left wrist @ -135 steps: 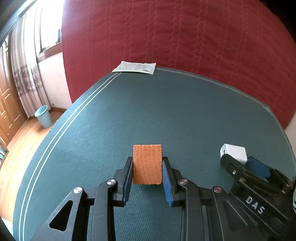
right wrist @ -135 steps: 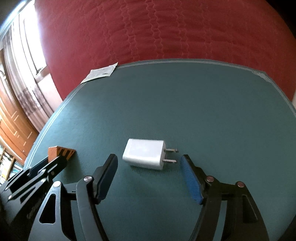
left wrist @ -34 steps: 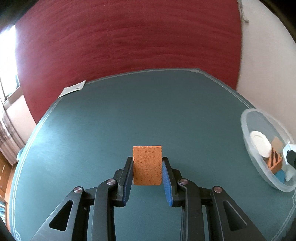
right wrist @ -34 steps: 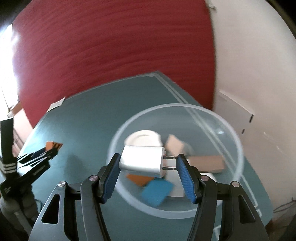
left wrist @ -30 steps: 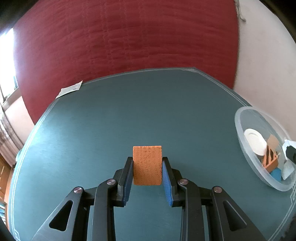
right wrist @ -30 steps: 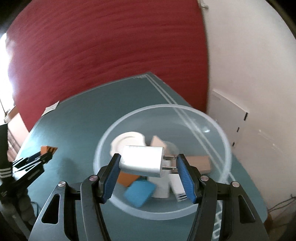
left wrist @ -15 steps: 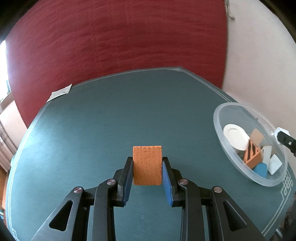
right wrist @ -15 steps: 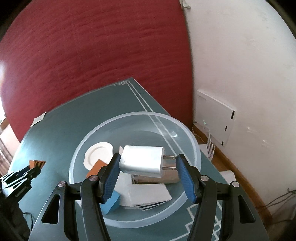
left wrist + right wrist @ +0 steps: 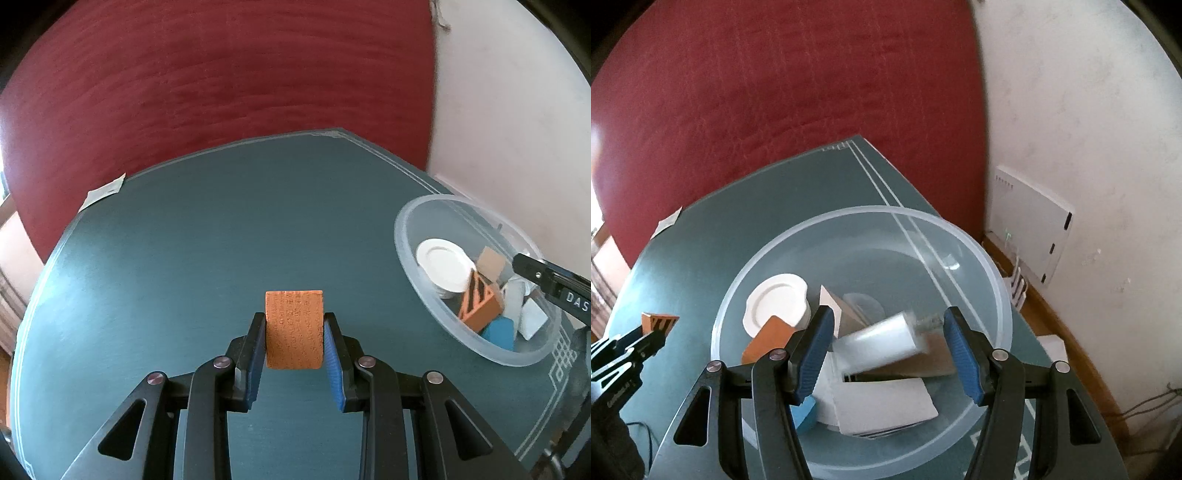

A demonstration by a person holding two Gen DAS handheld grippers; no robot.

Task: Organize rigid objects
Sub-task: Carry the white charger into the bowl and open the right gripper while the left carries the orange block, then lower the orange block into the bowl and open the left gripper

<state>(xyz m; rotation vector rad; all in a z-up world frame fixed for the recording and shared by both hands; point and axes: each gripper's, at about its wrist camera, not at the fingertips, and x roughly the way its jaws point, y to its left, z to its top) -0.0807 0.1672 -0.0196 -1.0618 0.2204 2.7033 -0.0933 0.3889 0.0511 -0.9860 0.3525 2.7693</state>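
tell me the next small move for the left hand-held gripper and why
Probably carry the orange brick block rightward to above the clear plastic bowl, then open. The left hand-held gripper is shut on the block above bare green table, well left of the bowl. The right hand-held gripper stands over the bowl with the blurred white charger loose between its pads, so wait for it to clear.

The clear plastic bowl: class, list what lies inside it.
Inside the clear bowl: a white plate, an orange block, a blue piece, a white card, brown cardboard and a blurred white charger. Whatever lies beneath them is covered.
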